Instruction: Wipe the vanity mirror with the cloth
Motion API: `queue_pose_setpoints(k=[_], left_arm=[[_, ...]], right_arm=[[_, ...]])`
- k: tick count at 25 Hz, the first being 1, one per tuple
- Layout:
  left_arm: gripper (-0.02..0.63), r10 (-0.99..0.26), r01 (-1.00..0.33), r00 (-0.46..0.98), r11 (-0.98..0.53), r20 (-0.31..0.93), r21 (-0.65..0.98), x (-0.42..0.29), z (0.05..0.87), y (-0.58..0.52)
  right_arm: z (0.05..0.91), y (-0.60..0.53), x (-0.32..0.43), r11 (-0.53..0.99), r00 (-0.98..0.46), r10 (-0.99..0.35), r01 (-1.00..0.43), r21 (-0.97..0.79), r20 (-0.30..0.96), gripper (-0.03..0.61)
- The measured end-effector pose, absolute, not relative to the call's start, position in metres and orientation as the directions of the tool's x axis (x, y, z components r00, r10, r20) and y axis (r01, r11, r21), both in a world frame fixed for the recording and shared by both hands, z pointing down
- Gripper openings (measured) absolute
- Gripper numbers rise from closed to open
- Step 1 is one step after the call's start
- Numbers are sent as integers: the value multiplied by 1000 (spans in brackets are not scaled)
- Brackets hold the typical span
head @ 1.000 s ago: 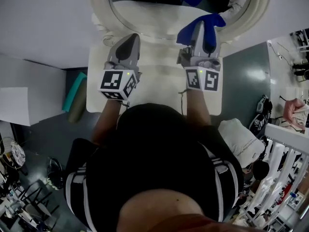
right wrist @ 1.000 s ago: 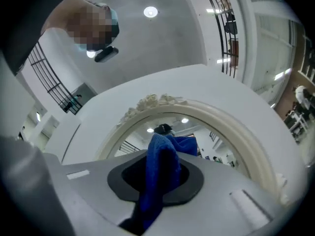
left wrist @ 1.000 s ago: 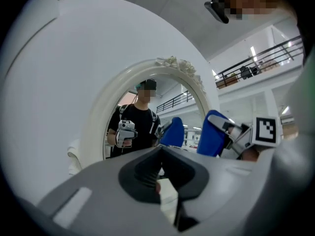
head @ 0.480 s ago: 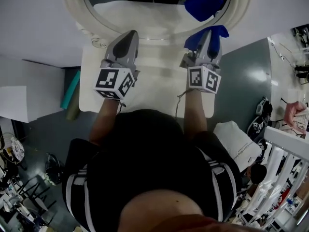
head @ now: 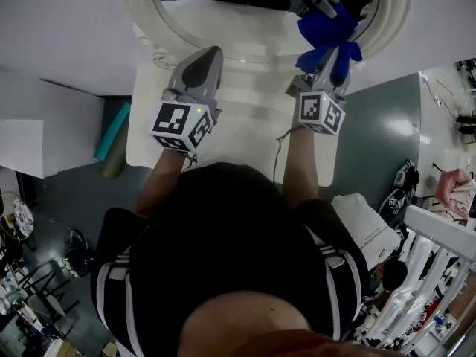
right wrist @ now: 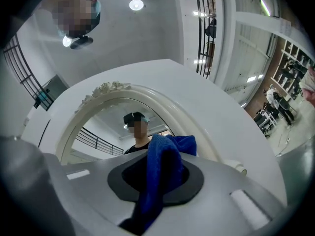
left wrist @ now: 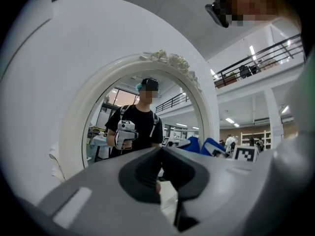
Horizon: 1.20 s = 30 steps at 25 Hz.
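The vanity mirror point(head: 268, 13) has a white oval carved frame and stands at the back of a cream table top point(head: 245, 125). My right gripper point(head: 333, 56) is shut on a blue cloth point(head: 341, 50), which rises to the lower right of the glass and meets its own reflection there. In the right gripper view the cloth point(right wrist: 160, 176) hangs from between the jaws in front of the mirror point(right wrist: 113, 127). My left gripper point(head: 204, 56) is shut with nothing in it, low in front of the frame's left side. The mirror glass point(left wrist: 142, 127) reflects the person.
A teal roll point(head: 111, 136) lies on the floor left of the table, next to a white board point(head: 22, 147). A white bag point(head: 372, 222) sits on the floor to the right. A white wall point(head: 67, 28) backs the mirror.
My right gripper has carried the blue cloth up from the frame's lower rim onto the lower right of the glass. The left gripper has barely moved.
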<state>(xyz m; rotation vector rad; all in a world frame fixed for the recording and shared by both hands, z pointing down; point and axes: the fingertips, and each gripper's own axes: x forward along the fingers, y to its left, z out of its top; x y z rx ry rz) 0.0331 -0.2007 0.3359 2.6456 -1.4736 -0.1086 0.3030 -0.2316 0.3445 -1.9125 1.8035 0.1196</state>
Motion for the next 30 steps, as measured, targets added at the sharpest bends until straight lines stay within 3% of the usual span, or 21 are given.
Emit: queue_pose_setpoints(k=[30], left_arm=[[8, -830, -815, 558, -551, -14, 181, 32, 335, -227]], right_arm=[[333, -257, 298, 76, 97, -877, -939, -335, -471, 41]])
